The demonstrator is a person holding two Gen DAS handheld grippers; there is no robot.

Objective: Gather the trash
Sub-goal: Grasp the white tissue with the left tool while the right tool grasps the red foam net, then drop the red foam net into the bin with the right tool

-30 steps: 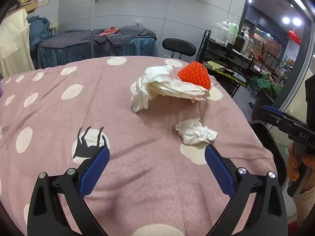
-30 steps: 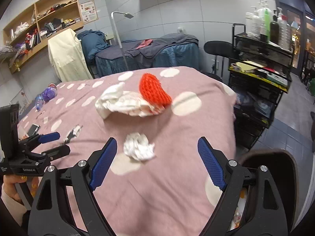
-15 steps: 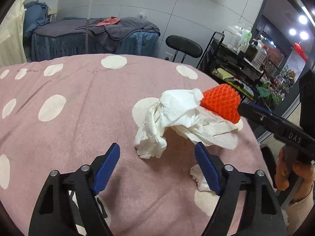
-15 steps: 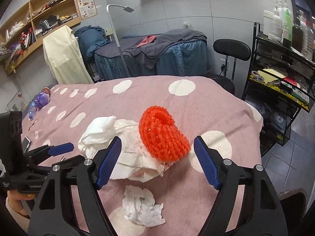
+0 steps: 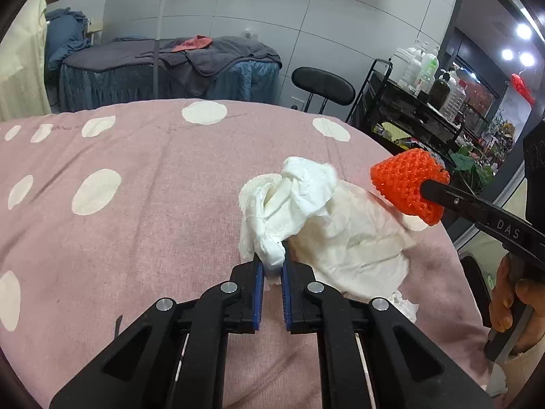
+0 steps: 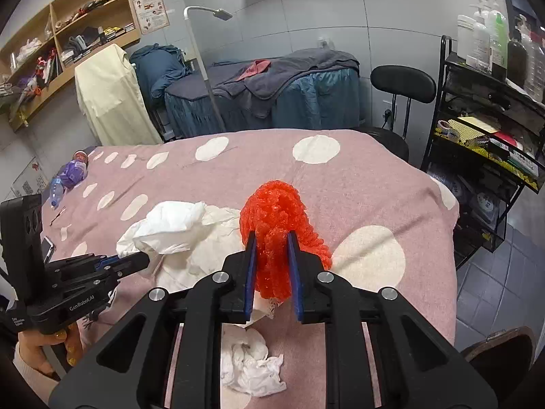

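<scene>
Grasp step: my left tool [image 5: 271, 270] is closing on the white tissue [image 5: 293, 204], my right tool [image 6: 272, 266] on the orange foam net [image 6: 279, 225]; next I'd lift both clear of the bed [image 5: 136, 204]

Left gripper [image 5: 271, 261] and right gripper [image 6: 272, 238], jaws closing.

We look from two fisheye cameras, each riding low behind its own tool and tilted down along the fingers onto the pink bed cover with white dots [image 5: 136, 221], very near the things on it. Both face the grey tiled wall [image 6: 340, 17]. The views share the crumpled white paper sheet [image 5: 340, 238], the orange foam net sleeve [image 6: 279, 225] and the black round-backed chair [image 5: 323, 85]
</scene>
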